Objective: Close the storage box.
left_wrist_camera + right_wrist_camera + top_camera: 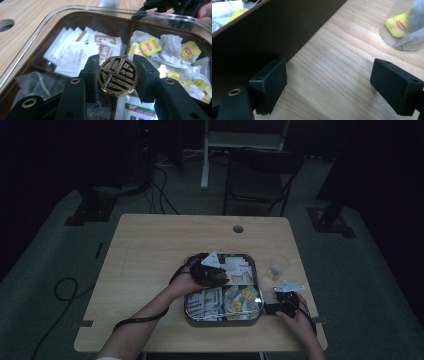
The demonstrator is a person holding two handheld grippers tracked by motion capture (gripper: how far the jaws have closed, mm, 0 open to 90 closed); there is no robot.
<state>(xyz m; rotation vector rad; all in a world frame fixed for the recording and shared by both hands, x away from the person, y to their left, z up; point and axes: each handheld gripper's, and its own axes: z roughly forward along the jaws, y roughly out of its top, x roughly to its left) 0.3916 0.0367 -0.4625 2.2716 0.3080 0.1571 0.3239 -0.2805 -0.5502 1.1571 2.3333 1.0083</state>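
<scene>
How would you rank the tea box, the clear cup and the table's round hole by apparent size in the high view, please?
Largest to smallest:
1. tea box
2. clear cup
3. round hole
The hole lies farther from the camera, so its last place is less sure.

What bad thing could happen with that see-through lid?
The left gripper pinches only the small round knob of the clear lid, so the lid could tilt or slip onto the tea bags. The right gripper is open beside the box, not holding it, so the box might shift.
</scene>
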